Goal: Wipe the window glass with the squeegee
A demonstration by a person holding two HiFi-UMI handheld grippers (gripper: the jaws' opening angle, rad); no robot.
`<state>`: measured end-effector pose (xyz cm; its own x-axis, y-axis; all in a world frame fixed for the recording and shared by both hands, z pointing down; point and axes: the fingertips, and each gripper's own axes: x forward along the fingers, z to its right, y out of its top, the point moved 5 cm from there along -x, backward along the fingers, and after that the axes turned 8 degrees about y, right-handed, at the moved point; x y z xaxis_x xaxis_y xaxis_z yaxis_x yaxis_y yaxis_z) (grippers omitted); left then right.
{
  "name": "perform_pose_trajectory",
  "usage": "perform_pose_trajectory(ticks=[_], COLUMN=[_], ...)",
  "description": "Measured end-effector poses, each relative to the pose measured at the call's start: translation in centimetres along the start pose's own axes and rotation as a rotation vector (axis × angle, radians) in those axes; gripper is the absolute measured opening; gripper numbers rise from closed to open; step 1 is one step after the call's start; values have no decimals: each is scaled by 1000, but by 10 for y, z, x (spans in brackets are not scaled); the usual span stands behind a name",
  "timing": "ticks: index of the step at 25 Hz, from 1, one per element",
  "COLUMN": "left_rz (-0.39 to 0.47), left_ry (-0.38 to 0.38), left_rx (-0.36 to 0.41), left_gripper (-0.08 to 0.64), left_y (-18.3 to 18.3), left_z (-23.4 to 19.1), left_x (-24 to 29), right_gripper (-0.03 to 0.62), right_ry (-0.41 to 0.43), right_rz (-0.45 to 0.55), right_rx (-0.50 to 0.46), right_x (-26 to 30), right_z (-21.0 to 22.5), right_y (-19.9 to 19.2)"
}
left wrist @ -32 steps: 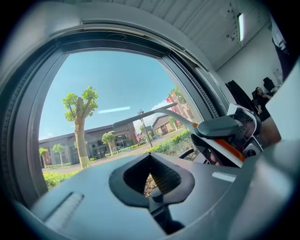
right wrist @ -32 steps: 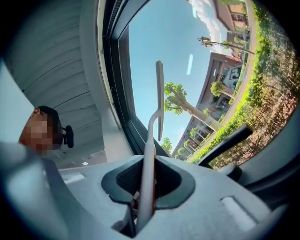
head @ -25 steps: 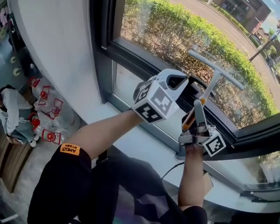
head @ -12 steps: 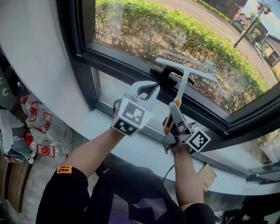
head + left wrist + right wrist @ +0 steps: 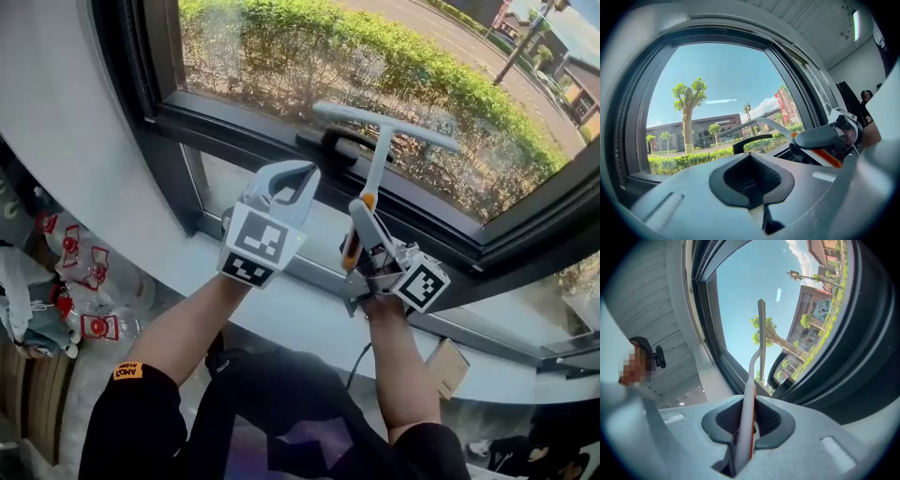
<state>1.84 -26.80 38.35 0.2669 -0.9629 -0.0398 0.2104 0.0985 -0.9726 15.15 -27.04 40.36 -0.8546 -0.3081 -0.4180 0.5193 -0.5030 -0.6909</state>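
Squeegee (image 5: 384, 127) at the lower edge of the glass (image 5: 309, 56)
Our right gripper (image 5: 361, 225) clamped it, the left gripper (image 5: 286, 183) was closed, empty; we judged it needed flat pressure.

Strong daylight enters through the window glass (image 5: 281, 47); the outdoor scene is bright, and the floor (image 5: 66, 394) at lower left is dimmer. The head view is slightly soft. Both gripper views bend straight lines strongly and darken to black at the corners. The left tool (image 5: 751, 185) is out of focus near the lens, as is the squeegee (image 5: 749, 418) handle; the distant buildings are sharp
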Motion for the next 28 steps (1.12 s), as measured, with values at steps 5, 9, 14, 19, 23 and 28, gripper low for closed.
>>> perform_pose_trajectory(ticks=[5, 9, 14, 19, 23, 28], left_rz=[80, 160, 264, 345, 375, 357], left_ry=[40, 54, 69, 86, 90, 89], left_rx=[-2, -5, 12, 38, 57, 65], left_gripper=[15, 15, 15, 15, 15, 15], left_y=[44, 86, 134, 188, 207, 204], left_z=[1, 4, 0, 6, 8, 14], left_x=[8, 18, 20, 28, 33, 39], right_gripper=[48, 48, 48, 48, 48, 48], right_ry=[74, 133, 176, 218, 243, 251], right_rz=[14, 33, 65, 95, 118, 124], right_rx=[-74, -151, -232, -261, -252, -238], right_x=[13, 24, 33, 30, 31, 28], right_z=[-27, -50, -73, -94, -97, -91], right_y=[41, 84, 131, 182, 198, 198])
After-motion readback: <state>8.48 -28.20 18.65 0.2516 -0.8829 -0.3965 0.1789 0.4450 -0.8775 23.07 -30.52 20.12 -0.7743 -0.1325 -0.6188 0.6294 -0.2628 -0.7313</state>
